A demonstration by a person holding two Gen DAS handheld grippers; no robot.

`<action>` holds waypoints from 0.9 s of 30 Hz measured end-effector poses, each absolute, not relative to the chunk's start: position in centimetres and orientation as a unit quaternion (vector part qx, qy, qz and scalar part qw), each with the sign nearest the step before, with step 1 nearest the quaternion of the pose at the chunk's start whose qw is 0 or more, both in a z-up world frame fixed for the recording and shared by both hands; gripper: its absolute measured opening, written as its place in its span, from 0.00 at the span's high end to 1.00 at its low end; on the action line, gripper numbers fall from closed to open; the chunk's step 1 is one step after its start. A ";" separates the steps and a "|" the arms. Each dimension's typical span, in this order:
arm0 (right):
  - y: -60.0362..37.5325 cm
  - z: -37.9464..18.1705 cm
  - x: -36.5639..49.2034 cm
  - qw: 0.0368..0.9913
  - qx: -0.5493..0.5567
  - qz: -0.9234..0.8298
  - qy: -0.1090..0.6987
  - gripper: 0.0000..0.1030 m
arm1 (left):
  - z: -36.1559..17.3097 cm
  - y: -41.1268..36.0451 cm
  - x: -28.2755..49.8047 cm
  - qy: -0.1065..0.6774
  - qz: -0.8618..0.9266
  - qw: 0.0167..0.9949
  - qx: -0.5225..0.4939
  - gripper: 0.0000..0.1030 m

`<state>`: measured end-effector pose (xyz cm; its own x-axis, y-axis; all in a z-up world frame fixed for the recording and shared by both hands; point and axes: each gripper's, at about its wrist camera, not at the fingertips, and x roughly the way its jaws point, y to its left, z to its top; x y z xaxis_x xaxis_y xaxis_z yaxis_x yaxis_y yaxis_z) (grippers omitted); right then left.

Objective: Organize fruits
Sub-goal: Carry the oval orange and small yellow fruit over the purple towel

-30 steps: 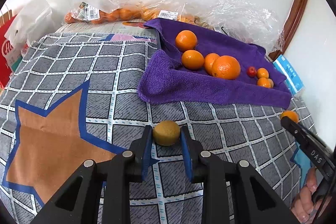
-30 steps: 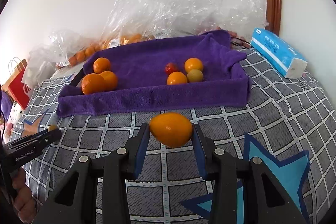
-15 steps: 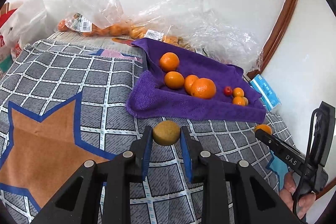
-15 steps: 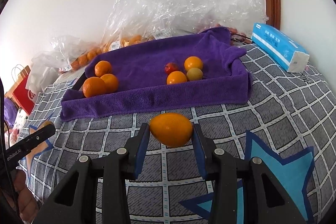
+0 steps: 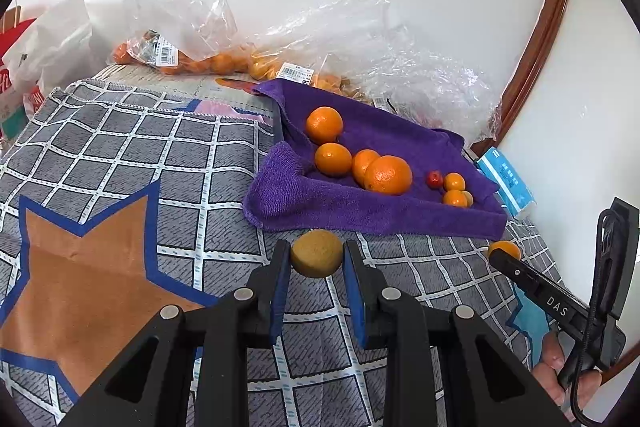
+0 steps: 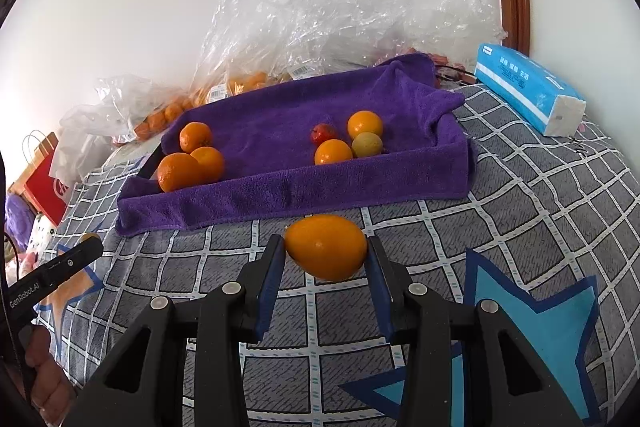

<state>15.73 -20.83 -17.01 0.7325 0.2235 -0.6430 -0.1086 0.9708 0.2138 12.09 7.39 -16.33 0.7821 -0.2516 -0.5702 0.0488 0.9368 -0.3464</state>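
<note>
Surface was covered in a grey checked cloth (image 5: 120,155) with big star shapes, white wall behind with crinkly plastic bags (image 6: 328,27). Left gripper (image 5: 316,261) fingers were clamped on a dull yellow-brown fruit (image 5: 317,253), right gripper (image 6: 326,259) fingers pinched an orange fruit (image 6: 326,247), both just in front of the purple towel (image 6: 300,187) holding oranges.

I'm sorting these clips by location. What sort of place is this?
Probably a room in a home, not a lab: a patterned fabric cover spread over the surface, shop-labelled plastic bags of fruit against a plain wall, and a tissue pack.
</note>
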 end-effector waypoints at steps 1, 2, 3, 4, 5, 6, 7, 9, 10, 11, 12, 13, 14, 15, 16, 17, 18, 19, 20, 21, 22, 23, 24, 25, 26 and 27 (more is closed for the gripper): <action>-20.9 -17.0 15.7 0.927 0.083 0.090 0.354 0.60 | -16.3 7.4 12.1 0.318 -0.081 0.931 -0.159 0.76; -20.9 -17.0 15.7 0.927 0.084 0.091 0.354 0.61 | -16.2 7.5 12.0 0.315 -0.083 0.932 -0.159 0.76; -20.9 -16.9 15.7 0.927 0.084 0.090 0.354 0.60 | -16.2 7.5 11.9 0.311 -0.083 0.933 -0.160 0.76; -20.9 -16.9 15.7 0.928 0.083 0.090 0.353 0.60 | -16.1 7.6 11.9 0.310 -0.083 0.934 -0.161 0.76; -20.8 -16.9 15.6 0.928 0.083 0.089 0.352 0.60 | -16.1 7.6 11.9 0.309 -0.084 0.934 -0.162 0.76; -20.8 -16.8 15.6 0.929 0.083 0.089 0.351 0.60 | -16.1 7.6 11.9 0.307 -0.085 0.934 -0.163 0.76; -20.8 -16.8 15.6 0.929 0.083 0.091 0.350 0.60 | -16.1 7.7 11.8 0.306 -0.085 0.934 -0.163 0.76; -20.8 -16.8 15.5 0.929 0.085 0.093 0.348 0.60 | -16.0 7.6 11.7 0.303 -0.084 0.936 -0.161 0.76; -20.8 -16.7 15.4 0.930 0.084 0.091 0.346 0.61 | -15.9 7.6 11.7 0.301 -0.085 0.936 -0.161 0.76; -20.9 -16.6 15.3 0.931 0.085 0.090 0.344 0.60 | -15.9 7.6 11.6 0.300 -0.086 0.937 -0.160 0.76; -20.9 -16.6 15.2 0.931 0.085 0.092 0.343 0.60 | -15.9 7.6 11.6 0.300 -0.087 0.936 -0.160 0.76; -20.9 -16.6 15.2 0.931 0.086 0.093 0.342 0.60 | -15.9 7.6 11.7 0.300 -0.089 0.936 -0.161 0.76; -20.9 -16.6 15.2 0.931 0.086 0.095 0.343 0.60 | -15.9 7.6 11.7 0.301 -0.090 0.936 -0.161 0.76; -20.8 -16.6 15.3 0.930 0.086 0.097 0.344 0.60 | -16.0 7.6 11.7 0.302 -0.090 0.935 -0.162 0.76; -20.8 -16.7 15.3 0.928 0.087 0.101 0.347 0.60 | -16.0 7.7 11.8 0.303 -0.089 0.935 -0.163 0.76; -20.8 -16.7 15.4 0.927 0.088 0.104 0.349 0.60 | -16.0 7.7 11.8 0.304 -0.088 0.934 -0.164 0.76; -20.8 -16.7 15.3 0.927 0.089 0.104 0.348 0.60 | -16.1 7.8 11.9 0.306 -0.087 0.933 -0.167 0.76; -20.8 -16.6 15.3 0.928 0.089 0.104 0.347 0.60 | -16.1 7.8 11.9 0.309 -0.084 0.933 -0.166 0.76; -20.8 -16.5 15.3 0.928 0.090 0.104 0.347 0.60 | -16.2 7.7 12.0 0.315 -0.076 0.932 -0.163 0.76; -20.8 -16.4 15.2 0.927 0.089 0.105 0.348 0.60 | -16.2 7.5 12.1 0.324 -0.069 0.930 -0.157 0.76; -20.7 -16.4 15.2 0.927 0.088 0.106 0.349 0.61 | -16.2 7.3 12.1 0.330 -0.061 0.930 -0.147 0.76; -20.7 -16.3 15.1 0.926 0.088 0.108 0.350 0.61 | -16.1 7.2 12.0 0.332 -0.055 0.931 -0.143 0.76; -20.6 -16.1 15.0 0.926 0.086 0.111 0.350 0.60 | -15.9 7.1 11.7 0.334 -0.047 0.931 -0.142 0.76; -20.6 -16.0 14.8 0.926 0.084 0.114 0.350 0.60 | -15.8 7.1 11.5 0.337 -0.047 0.929 -0.144 0.76; -20.4 -15.8 14.8 0.926 0.081 0.115 0.350 0.60 | -15.5 7.0 11.4 0.339 -0.047 0.928 -0.145 0.76; -20.3 -15.4 14.7 0.927 0.076 0.114 0.348 0.60 | -15.2 7.0 11.3 0.341 -0.045 0.928 -0.144 0.76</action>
